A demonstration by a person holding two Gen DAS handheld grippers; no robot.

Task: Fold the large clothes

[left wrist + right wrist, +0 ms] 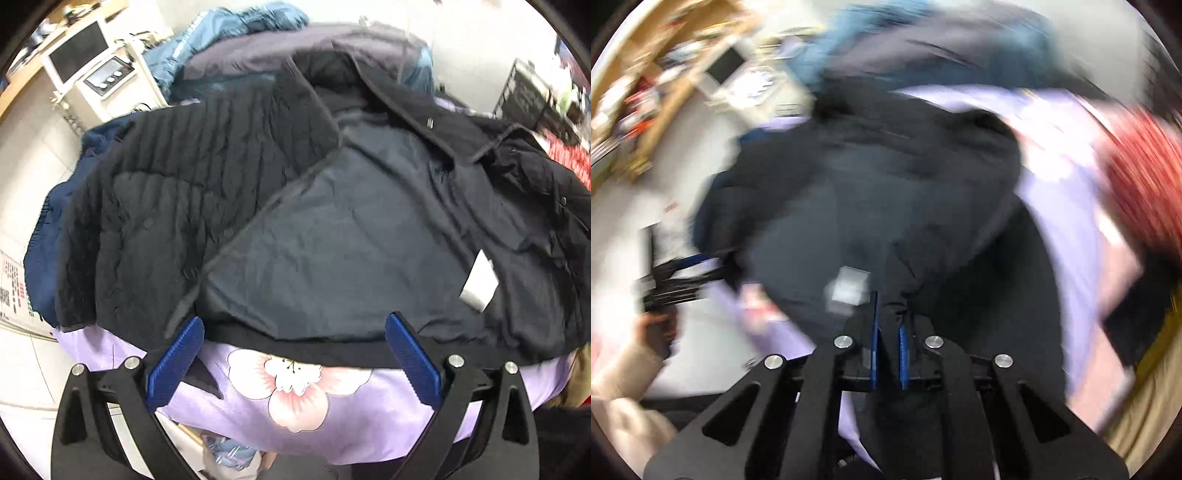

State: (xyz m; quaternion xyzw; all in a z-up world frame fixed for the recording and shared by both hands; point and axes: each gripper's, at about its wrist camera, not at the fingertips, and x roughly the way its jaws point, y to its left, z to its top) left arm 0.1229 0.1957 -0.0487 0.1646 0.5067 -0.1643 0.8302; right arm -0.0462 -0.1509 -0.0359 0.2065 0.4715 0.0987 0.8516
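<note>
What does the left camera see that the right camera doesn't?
Only the left wrist view shows the pink flower on the purple sheet and the open left gripper from behind. Only the right wrist view shows the right gripper pinching dark fabric and the person's hand. Both show the black jacket lying open, its white tag and a blue garment behind.

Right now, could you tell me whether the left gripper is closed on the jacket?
No, the left gripper is wide open, its blue fingers spread apart over the jacket hem.
</note>
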